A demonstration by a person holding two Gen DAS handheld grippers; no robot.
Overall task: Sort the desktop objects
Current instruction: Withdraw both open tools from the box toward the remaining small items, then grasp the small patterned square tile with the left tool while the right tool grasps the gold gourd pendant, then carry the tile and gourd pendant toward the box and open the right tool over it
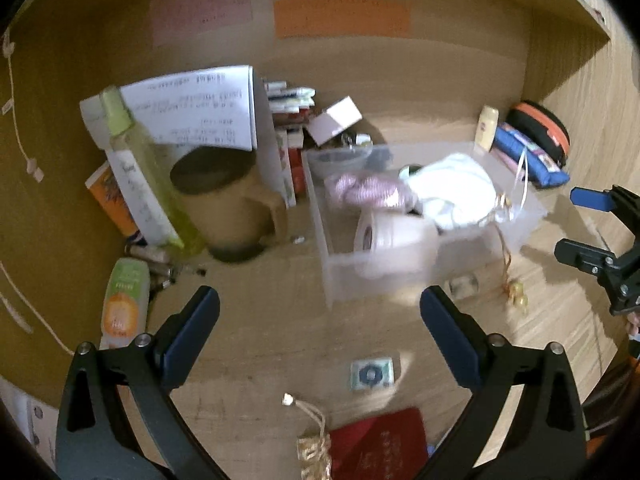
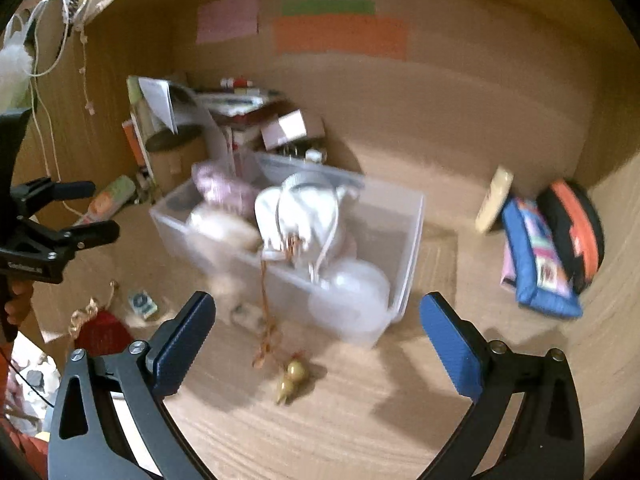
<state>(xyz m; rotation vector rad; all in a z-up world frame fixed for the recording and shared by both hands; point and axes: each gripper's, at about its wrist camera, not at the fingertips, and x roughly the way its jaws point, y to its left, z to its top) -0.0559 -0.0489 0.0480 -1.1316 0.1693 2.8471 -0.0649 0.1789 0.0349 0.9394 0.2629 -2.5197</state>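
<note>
Clear plastic bin [image 1: 420, 276] is sitting mid-bench, holding a tape roll [image 1: 384, 240] at its near wall, a pink patterned bundle [image 1: 360, 192], a white cloth [image 1: 452, 188] and a white cable [image 2: 328, 240]. A cord with a gourd charm [image 2: 290, 380] is trailing over the bin's wall onto the bench [image 1: 280, 320]; the charm is lying on the wood in front of the bin.

Left back corner: brown mug [image 1: 228, 208], yellow-green bottle [image 1: 140, 168], printed sheets [image 1: 196, 108], stacked boxes behind. Orange-green tube [image 1: 124, 300] is lying by the left edge.

Right back corner: blue pouch [image 2: 536, 256], black-orange case [image 2: 572, 228], small cream bottle [image 2: 494, 200] leaning.

Near edge: small blue-white packet [image 1: 374, 374], red booklet [image 1: 380, 444], gold tassel [image 1: 312, 448].

Left hand-held gripper [image 1: 320, 332] is hovering wide open, gripping nothing. Right hand-held gripper [image 2: 318, 328] is likewise wide open and empty, facing the bin.

Wood-panel alcove walls; pink, green and orange paper strips [image 1: 340, 18] are stuck on the back wall. Frames are motion-blurred.
</note>
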